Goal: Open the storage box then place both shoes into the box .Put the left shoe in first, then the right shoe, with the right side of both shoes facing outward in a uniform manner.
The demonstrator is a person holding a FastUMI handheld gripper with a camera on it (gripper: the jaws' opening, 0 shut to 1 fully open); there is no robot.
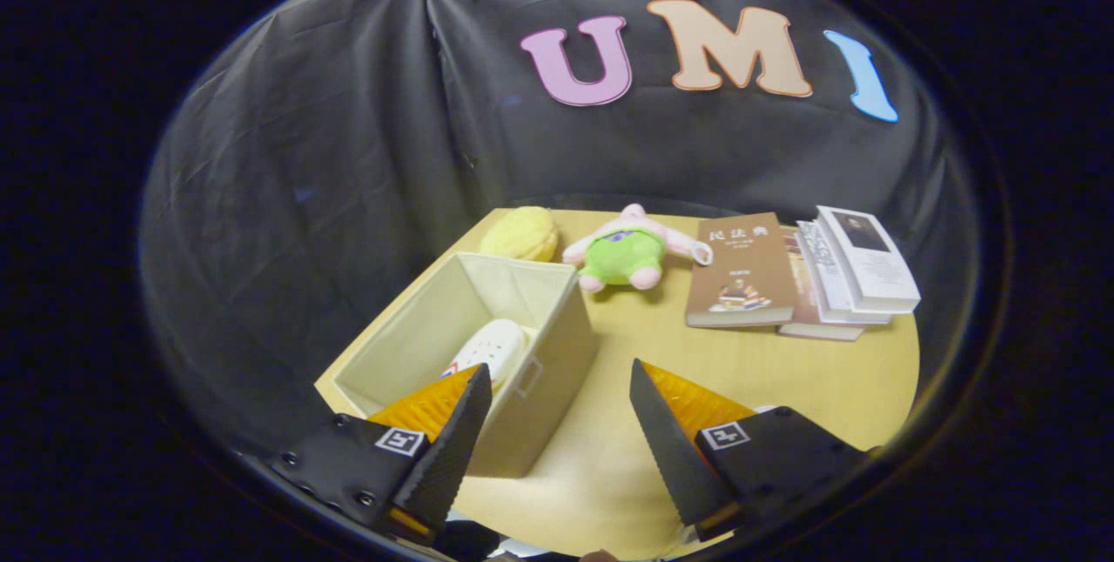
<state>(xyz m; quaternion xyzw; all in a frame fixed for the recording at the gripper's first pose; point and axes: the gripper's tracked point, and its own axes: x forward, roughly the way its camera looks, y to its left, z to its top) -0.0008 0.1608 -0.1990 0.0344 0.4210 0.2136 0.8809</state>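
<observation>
Gripper (557,410): fingers spread wide, holding nothing, above the table (783,371). Box (531,371): open, ahead of the left finger, one white shoe (492,349) inside (which shoe, unclear). Beyond the box: yellow plush (520,234), green-and-pink plush (628,253). Books (796,275): stacked right of the plush toys.

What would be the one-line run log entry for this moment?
fingers: open, empty, above table | beige fabric storage box: open | white perforated shoe: inside box | second shoe: not seen
</observation>
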